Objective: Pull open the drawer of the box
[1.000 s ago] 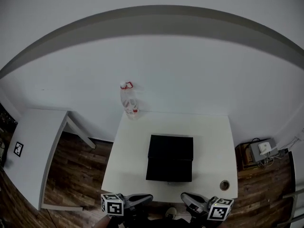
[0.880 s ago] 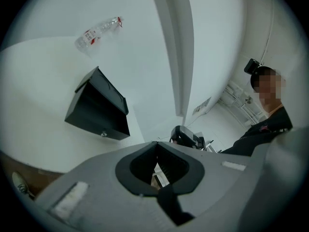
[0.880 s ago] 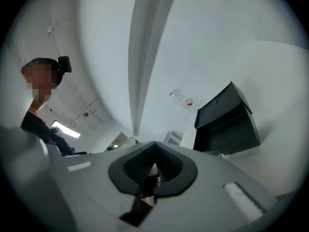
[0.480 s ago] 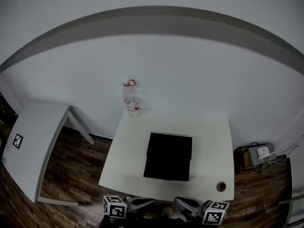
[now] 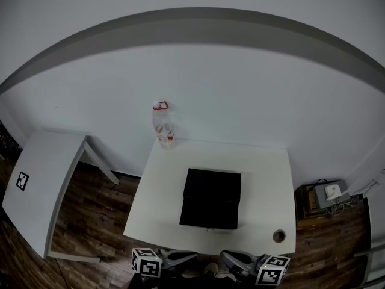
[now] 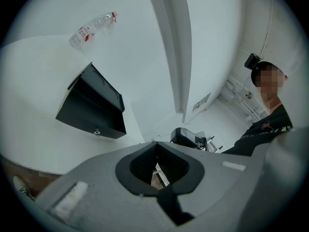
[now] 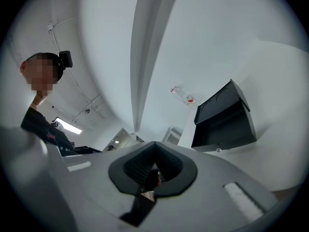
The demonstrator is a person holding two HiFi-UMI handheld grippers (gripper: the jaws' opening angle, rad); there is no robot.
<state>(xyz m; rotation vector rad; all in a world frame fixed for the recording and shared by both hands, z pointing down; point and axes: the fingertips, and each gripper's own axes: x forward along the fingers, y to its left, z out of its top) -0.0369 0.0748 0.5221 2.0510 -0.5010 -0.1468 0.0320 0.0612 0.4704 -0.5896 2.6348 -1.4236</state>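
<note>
In the head view, a clear plastic bottle with a red cap (image 5: 163,127) stands at the upper left corner of the white square table (image 5: 155,206). At the bottom edge, the grey left gripper (image 5: 191,257) is clenched and empty. The black rectangular box (image 5: 212,191) sits mid-table with its drawer (image 5: 209,220) closed, apart from both grippers. At lower right, the grey right gripper (image 5: 225,257) is also clenched and empty.

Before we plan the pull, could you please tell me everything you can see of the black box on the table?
The box is matte black, squarish and low; its material is unclear. It sits flat near the middle of the white table, its drawer front toward the near edge, with a small knob low on that front. The drawer looks shut. Only the table touches it.
</note>
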